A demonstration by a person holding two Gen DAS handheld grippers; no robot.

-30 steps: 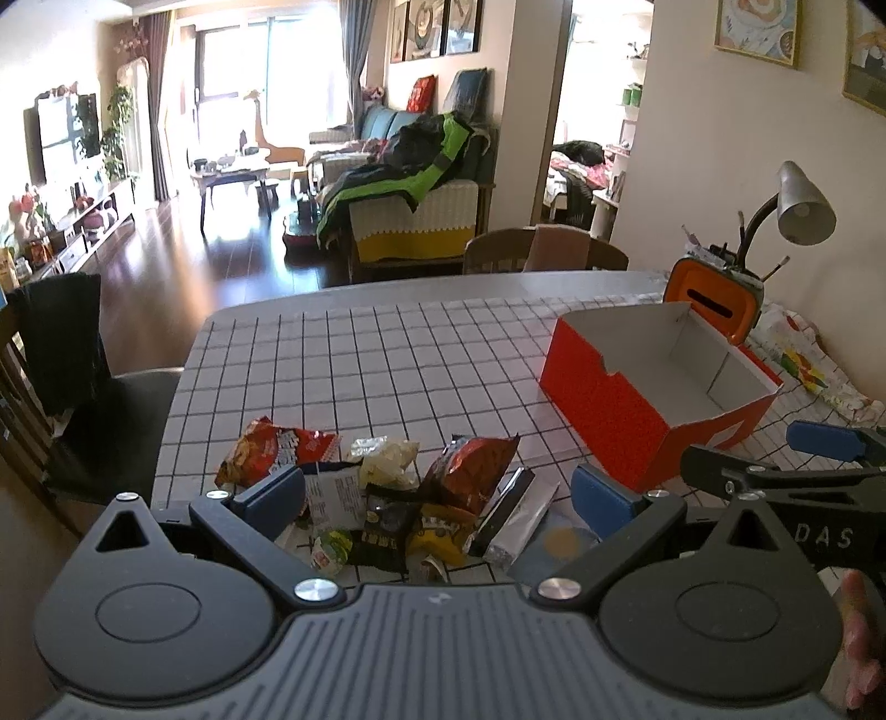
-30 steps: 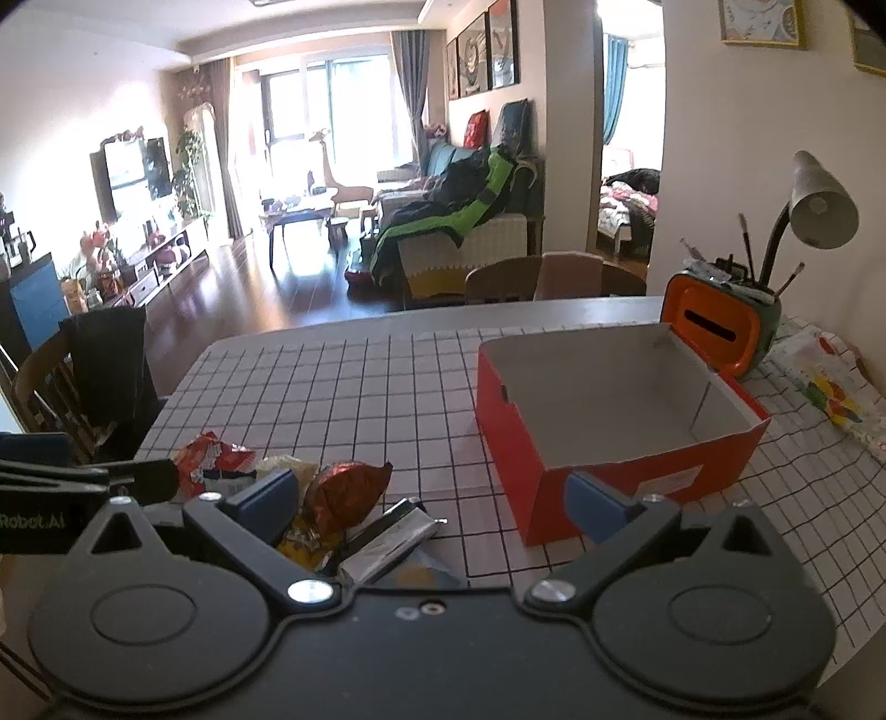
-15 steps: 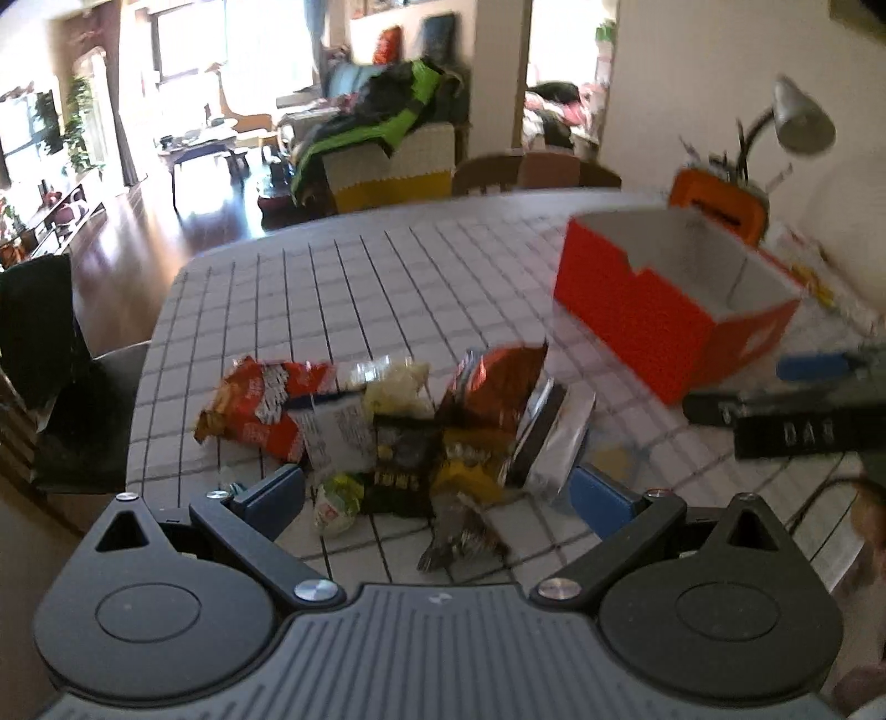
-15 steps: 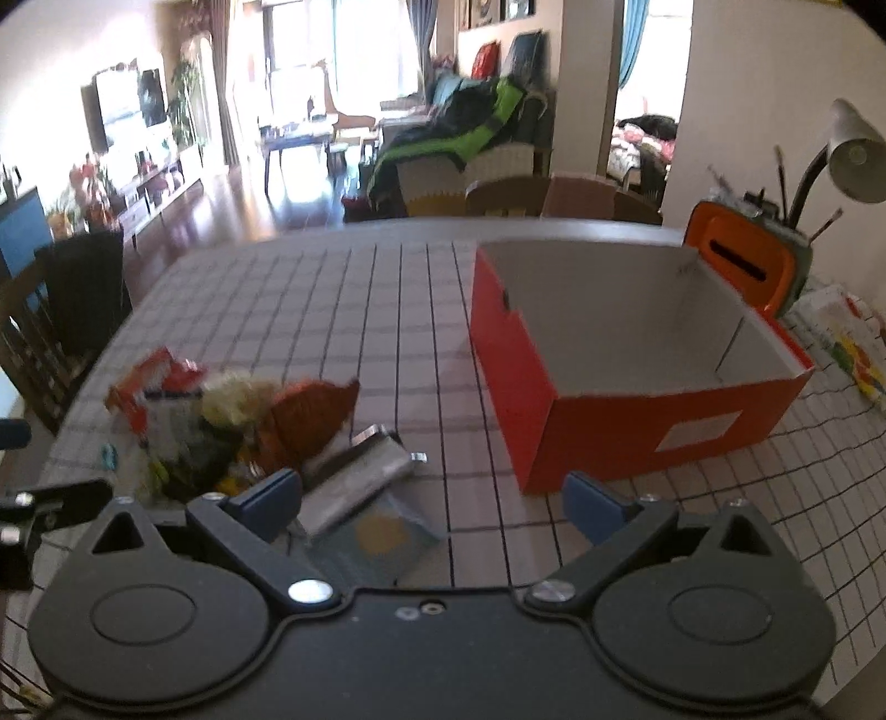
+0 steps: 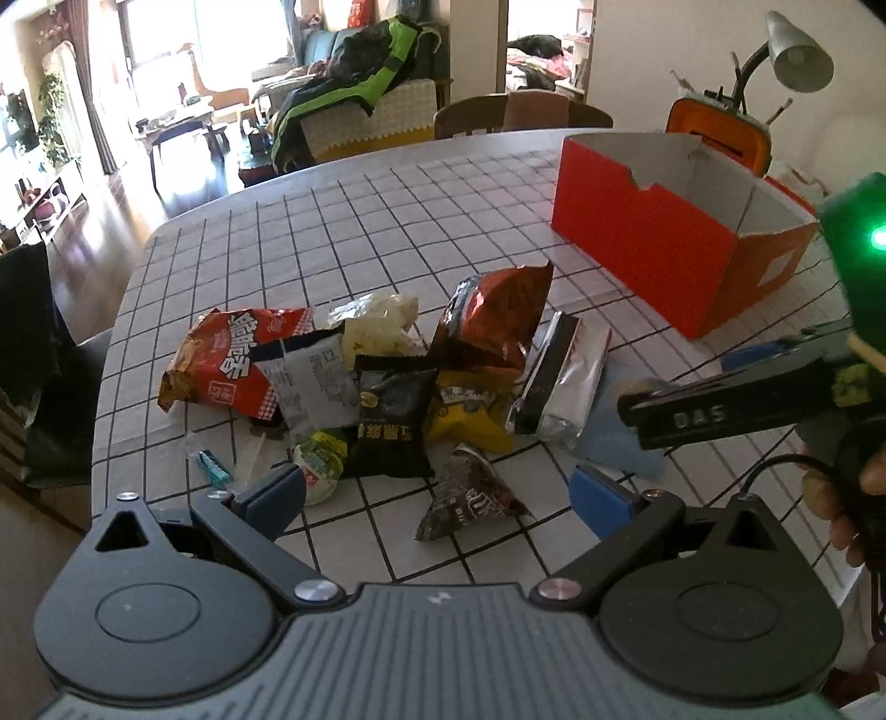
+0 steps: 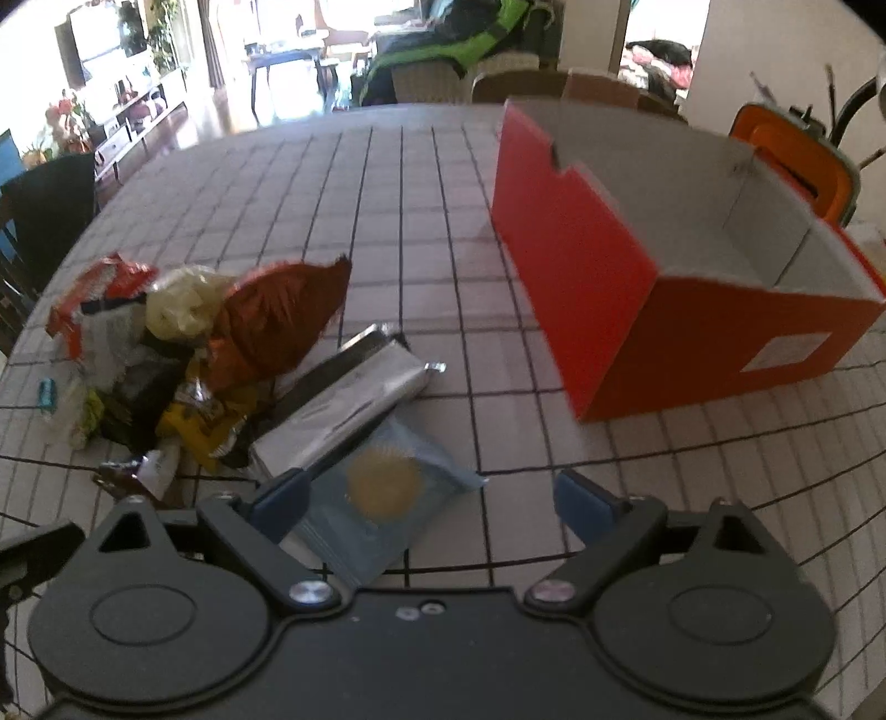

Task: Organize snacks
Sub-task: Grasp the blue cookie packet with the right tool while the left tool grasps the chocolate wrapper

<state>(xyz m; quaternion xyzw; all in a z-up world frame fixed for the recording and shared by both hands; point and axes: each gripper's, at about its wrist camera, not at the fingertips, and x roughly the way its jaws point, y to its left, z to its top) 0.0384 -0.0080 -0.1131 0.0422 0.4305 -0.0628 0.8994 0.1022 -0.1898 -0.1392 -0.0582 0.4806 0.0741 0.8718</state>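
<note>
Hovering with jaws spread wide and gripping nothing, the left gripper (image 5: 437,493) hangs low over a snack pile (image 5: 387,376) on a grid-patterned table (image 5: 354,221). Between its blue fingertips (image 5: 277,493) lies a dark triangular packet (image 5: 465,498), with a black bag (image 5: 387,426) and a small green-lidded cup (image 5: 318,462) just beyond. Farther out sit a yellow bag (image 5: 465,415), a red bag (image 5: 232,360), a crinkled brown bag (image 5: 493,321) and a silver pack (image 5: 562,376), all heaped together and touching.

The right gripper (image 6: 432,493), likewise spread and empty, hangs over a blue packet (image 6: 382,493) showing a round yellow biscuit; its left fingertip overlaps the packet's edge in the right wrist view, though contact cannot be judged. The silver pack (image 6: 343,399) lies partly across the blue packet's far edge, with the brown bag (image 6: 277,327) just behind it.

An open orange box (image 6: 581,260) with a pale interior stands apart from the pile on the right, no snacks visible inside. Beyond it stand an orange holder (image 5: 720,133) and a desk lamp (image 5: 797,52). From the left wrist view, the right gripper (image 5: 736,410) enters from the right edge.
</note>
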